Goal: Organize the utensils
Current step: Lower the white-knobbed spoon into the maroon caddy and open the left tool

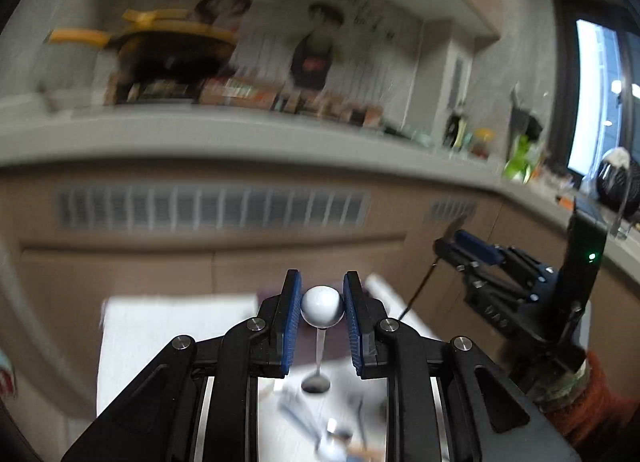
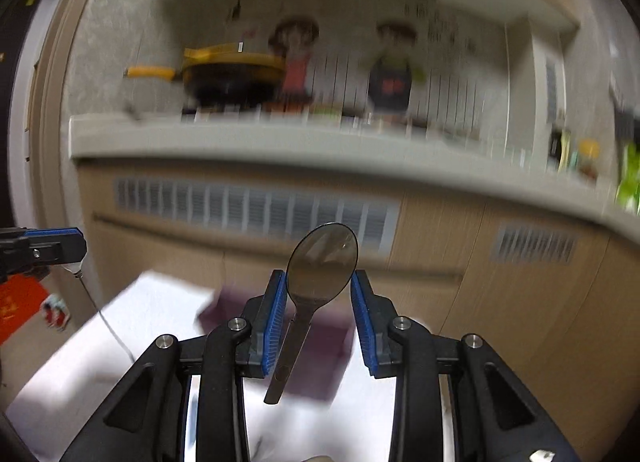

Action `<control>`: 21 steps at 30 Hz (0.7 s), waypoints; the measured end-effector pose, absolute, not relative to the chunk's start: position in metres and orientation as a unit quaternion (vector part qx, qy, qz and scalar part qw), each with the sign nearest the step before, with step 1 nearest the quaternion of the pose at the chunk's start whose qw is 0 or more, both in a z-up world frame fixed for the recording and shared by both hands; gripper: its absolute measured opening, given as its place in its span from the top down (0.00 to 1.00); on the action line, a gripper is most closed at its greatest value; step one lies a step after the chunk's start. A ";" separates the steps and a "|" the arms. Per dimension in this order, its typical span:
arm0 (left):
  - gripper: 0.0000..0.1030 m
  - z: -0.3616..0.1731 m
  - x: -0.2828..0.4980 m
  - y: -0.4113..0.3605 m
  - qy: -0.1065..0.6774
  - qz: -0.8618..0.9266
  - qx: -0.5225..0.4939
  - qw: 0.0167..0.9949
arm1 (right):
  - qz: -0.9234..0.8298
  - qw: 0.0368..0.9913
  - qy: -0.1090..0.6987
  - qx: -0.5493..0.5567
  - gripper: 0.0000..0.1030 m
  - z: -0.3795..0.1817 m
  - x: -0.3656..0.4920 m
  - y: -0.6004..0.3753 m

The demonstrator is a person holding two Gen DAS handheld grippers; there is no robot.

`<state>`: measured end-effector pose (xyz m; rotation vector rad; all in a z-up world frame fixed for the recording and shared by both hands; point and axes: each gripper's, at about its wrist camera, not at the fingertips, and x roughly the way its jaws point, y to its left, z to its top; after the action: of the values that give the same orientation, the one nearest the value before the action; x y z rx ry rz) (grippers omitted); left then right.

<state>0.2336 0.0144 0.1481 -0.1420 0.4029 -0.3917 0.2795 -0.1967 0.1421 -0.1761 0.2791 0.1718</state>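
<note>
The left gripper [image 1: 322, 304] clamps its two ribbed blue pads [image 1: 294, 322] on the white ball [image 1: 323, 311] that caps a small spoon [image 1: 319, 366]; the ball is smooth and glossy, and from it a thin metal stem hangs down to a small dark oval bowl, held above the white tabletop [image 1: 168, 342]. The right gripper [image 2: 319, 316] holds a large spoon [image 2: 316, 282] between its own blue ribbed pads [image 2: 276, 322]: the broad, polished oval bowl rises above the fingertips, its edges pressed by both pads, while the flat metal handle slants down and to the left between the black linkage arms. From the left wrist view the right gripper [image 1: 472, 250] shows side-on, black with blue pads, the spoon's thin handle angling down from it. From the right wrist view the left gripper [image 2: 60, 242] reaches in at the left edge, with the small spoon's stem dangling beneath. Under both tools lies the white table, with a dark purple boxy shape [image 2: 308, 346] on it, blurred. More utensils [image 1: 332, 434] lie blurred on the table below the left gripper. Beyond stand tan wood-grain cabinets [image 2: 440, 282] with slatted grey vents [image 2: 256, 210], a pale grey counter [image 2: 280, 142], and a black pan [image 2: 228, 74] with a yellow rim and handle.
</note>
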 end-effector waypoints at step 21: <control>0.78 0.061 0.401 -0.018 0.298 -0.208 -0.084 0.928 | 0.124 0.944 0.293 -0.081 0.71 0.027 0.399 -0.179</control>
<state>0.4013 -0.0182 0.0605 -0.1730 0.6113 -0.4255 0.3991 -0.1793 0.0265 -0.1657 0.5977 0.2524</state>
